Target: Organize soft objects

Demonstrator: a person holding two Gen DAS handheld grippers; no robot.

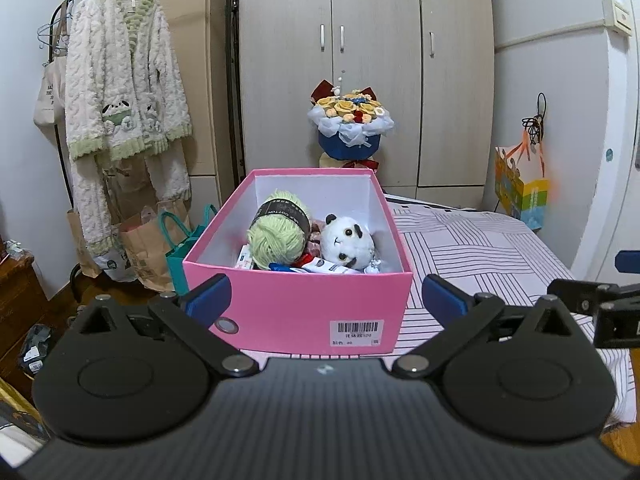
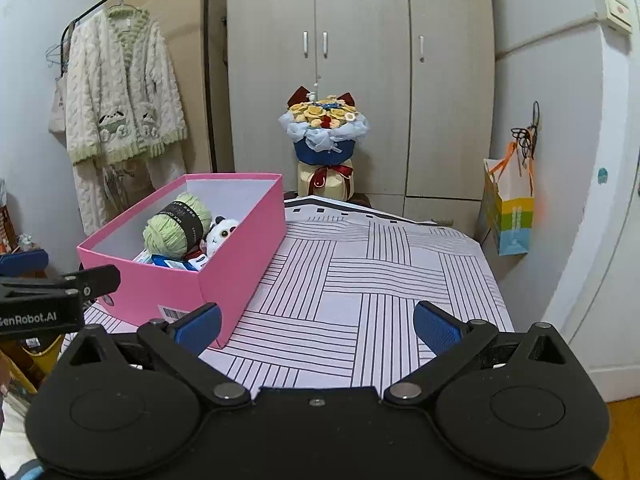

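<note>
We judge task near done: yarn ball [image 1: 276, 236], panda plush [image 1: 348, 240] already inside pink box [image 1: 300, 304]. Bedspread [image 2: 360, 280] bare. Left gripper [image 1: 326, 294], right gripper [image 2: 316, 326] both spread wide, grasping nothing.

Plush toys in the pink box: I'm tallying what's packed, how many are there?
1. A white-and-black panda plush toy lies in the pink cardboard box, right of the green yarn ball. Others may be hidden beneath.
</note>
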